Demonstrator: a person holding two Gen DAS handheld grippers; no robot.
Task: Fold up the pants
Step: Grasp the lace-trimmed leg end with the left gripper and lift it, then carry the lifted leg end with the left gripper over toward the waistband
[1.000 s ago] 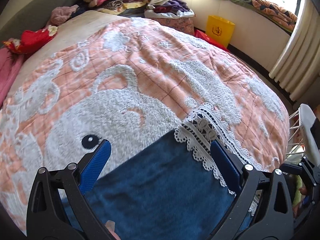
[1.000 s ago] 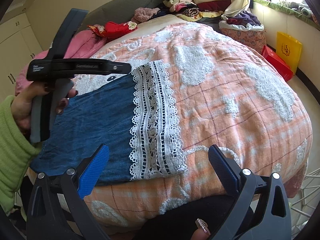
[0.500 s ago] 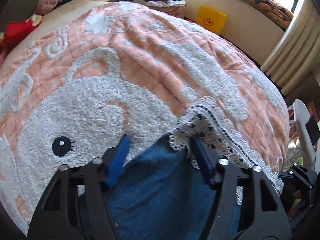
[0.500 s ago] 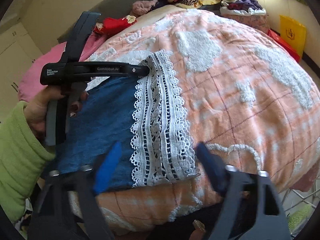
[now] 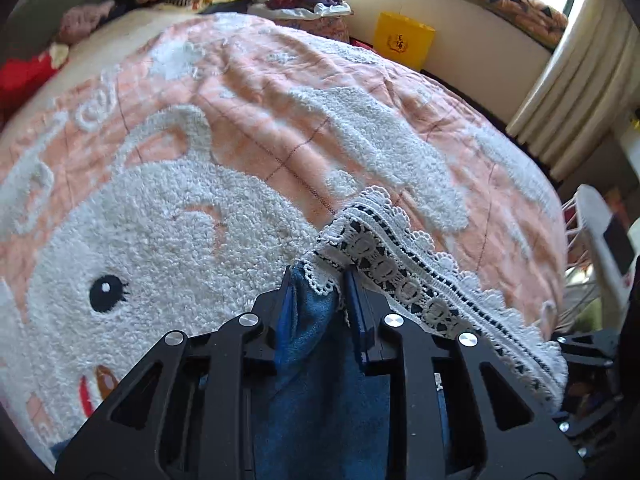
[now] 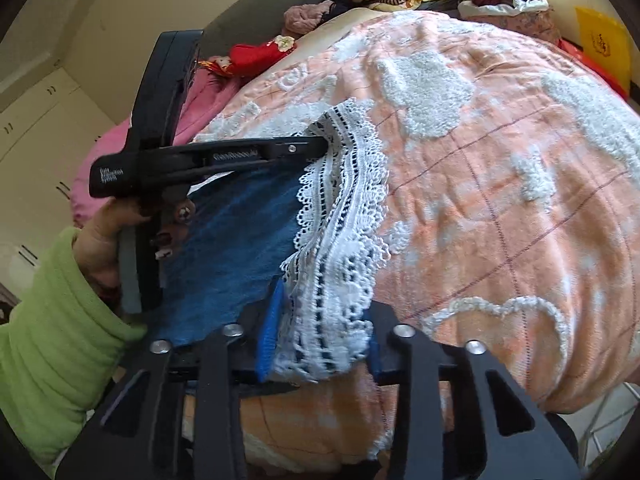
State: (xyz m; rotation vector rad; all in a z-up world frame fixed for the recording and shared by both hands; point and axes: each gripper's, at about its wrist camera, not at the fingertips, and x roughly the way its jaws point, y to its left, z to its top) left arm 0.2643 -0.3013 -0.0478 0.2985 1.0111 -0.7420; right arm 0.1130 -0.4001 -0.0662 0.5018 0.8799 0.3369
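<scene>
Pants [image 6: 236, 248]: blue denim, flat on the orange bedspread [image 6: 500, 208] at its near edge; lace hem [image 6: 344, 216] faces the bed's middle.
Left gripper [image 5: 318, 292]: jaws just closed, pinching the hem's far corner.
Right gripper [image 6: 320, 320]: jaws just closed, clamping the hem's bunched near corner.
Long axis: cannot tell.
</scene>
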